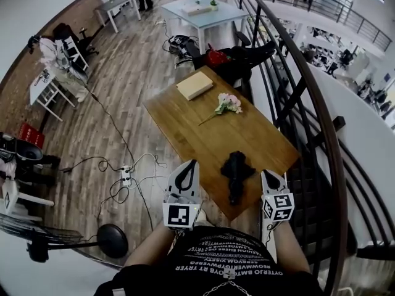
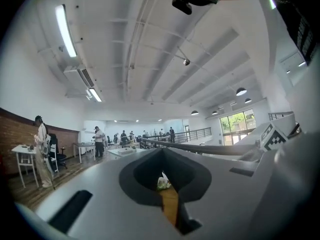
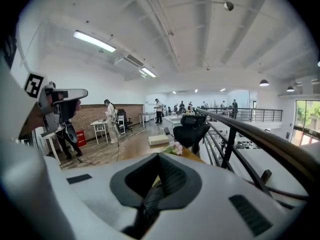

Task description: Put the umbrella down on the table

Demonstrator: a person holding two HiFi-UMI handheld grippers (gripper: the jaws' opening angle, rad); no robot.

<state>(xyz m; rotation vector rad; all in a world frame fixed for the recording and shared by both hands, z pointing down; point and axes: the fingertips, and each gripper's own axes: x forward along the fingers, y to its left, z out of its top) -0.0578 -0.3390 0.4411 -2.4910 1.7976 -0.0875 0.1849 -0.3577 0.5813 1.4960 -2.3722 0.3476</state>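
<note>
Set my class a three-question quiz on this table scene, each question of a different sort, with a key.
1. True or false: the umbrella lies on the table.
2. What lies between the book and the umbrella? A) flowers B) a cup C) a kettle
3. How do the right gripper's jaws stand?
Key: 1 true; 2 A; 3 shut, nothing between them.

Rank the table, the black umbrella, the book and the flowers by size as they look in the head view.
1. Wooden table.
2. Umbrella and book: about alike; the umbrella is nearer the camera, so unranked.
3. Flowers.
</note>
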